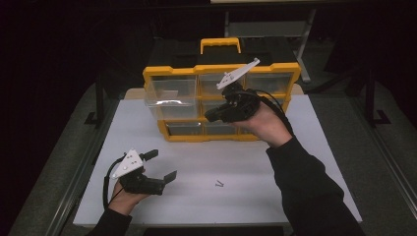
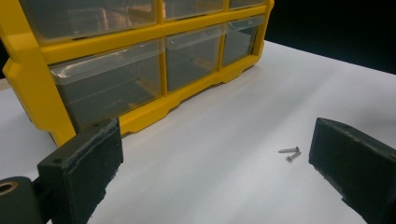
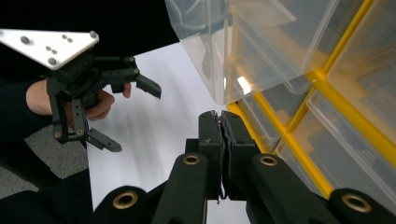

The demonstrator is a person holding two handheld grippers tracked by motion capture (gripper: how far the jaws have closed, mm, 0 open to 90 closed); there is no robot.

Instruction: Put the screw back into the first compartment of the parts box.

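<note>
a: we see a yellow-framed organizer (image 1: 221, 103) of clear plastic drawers on a white table (image 1: 275, 187). the top-left drawer (image 1: 169, 93) juts out of its frame.

b: in the left gripper view, two small metal screws (image 2: 290, 153) lie between the wide-open jaws of our left gripper (image 2: 219, 172), nearer the right-hand one. the jaw pads look rough, like black foam.

a: the right gripper view shows our right gripper (image 3: 219, 140) with its jaws pressed flat together, nothing between them. the pulled-out drawer hangs just beyond their tips.

b: from above, a grey three-cornered plate (image 1: 238, 73) tops that gripper. we read no labels anywhere.
</note>
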